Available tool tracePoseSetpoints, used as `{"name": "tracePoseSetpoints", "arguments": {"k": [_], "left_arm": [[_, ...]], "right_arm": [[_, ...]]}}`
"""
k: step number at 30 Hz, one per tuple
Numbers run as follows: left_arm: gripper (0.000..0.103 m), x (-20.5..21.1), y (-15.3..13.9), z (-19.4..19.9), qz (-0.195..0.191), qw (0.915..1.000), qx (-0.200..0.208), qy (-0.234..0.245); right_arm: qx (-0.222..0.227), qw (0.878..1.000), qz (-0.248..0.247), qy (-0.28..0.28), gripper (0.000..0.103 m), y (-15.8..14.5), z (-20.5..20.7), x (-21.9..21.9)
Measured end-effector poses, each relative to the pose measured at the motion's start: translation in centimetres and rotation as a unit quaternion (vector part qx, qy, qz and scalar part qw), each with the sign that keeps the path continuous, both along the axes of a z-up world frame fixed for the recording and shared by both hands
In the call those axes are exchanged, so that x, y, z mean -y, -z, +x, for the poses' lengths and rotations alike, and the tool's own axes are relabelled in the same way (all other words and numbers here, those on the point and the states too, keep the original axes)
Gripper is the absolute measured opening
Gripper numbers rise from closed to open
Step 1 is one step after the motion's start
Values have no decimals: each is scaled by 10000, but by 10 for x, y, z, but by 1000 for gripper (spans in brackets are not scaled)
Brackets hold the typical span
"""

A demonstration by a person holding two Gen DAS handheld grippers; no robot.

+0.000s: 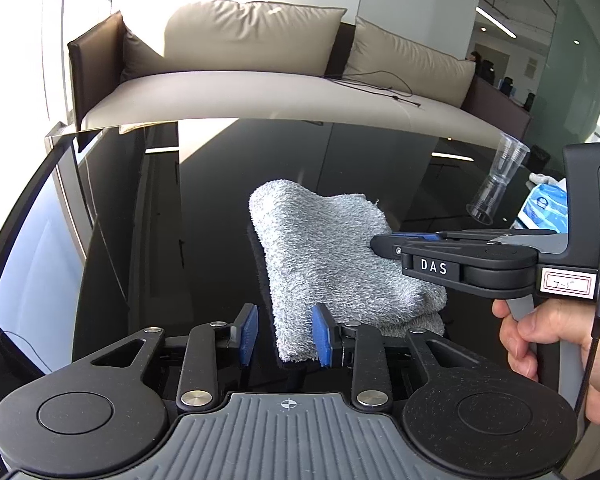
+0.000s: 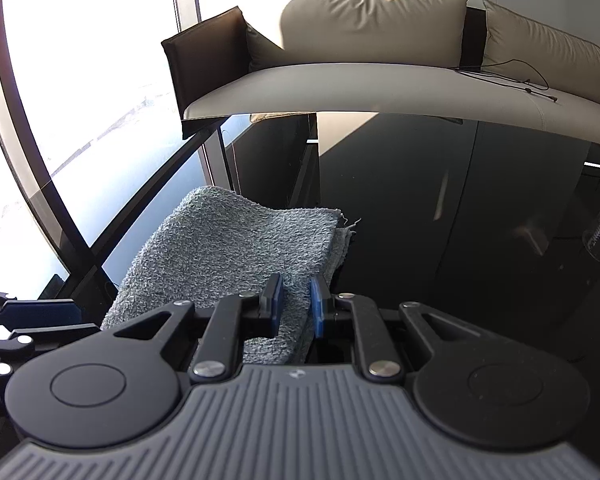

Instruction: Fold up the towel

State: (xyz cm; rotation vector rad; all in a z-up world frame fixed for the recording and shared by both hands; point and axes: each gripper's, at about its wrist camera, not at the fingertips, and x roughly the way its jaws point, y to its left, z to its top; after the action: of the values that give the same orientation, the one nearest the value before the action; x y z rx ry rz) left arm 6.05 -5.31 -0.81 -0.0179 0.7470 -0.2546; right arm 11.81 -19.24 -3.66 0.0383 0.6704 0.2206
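Office lounge (sofa (image 1: 260,80), glass walls (image 2: 80,80))

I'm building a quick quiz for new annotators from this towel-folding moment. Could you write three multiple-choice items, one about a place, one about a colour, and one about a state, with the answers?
1. Where does the towel lie?
A. on the sofa seat
B. on the glossy black table
C. on the floor

2. What colour are the pads on the gripper fingers?
A. blue
B. red
C. white

3. How does the right gripper stand?
A. wide open above the towel
B. shut on the clear cup
C. shut on a fold of the towel

Answers:
1 B, the grey cloth rests on the dark reflective table, in front of the sofa.
2 A, the pads on both grippers show blue.
3 C, the right wrist view shows terry cloth pinched between its pads, while the cup stands untouched.
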Motion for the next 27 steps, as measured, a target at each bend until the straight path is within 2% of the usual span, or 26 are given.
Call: {"name": "tracePoseSetpoints", "arguments": {"k": [8,19,27], "left_arm": [[38,-12,-4,1,9,9997,58,-247],[41,-36,-5,4,88,9977,59,-671],[48,-46,-5,5,89,9964,20,-843]], "right_arm": [[74,9998,3,-170,16,3,2,-8],[117,9984,56,-559,16,1,-1,-43],[123,9986,154,-486,16,0,0,-49]]}}
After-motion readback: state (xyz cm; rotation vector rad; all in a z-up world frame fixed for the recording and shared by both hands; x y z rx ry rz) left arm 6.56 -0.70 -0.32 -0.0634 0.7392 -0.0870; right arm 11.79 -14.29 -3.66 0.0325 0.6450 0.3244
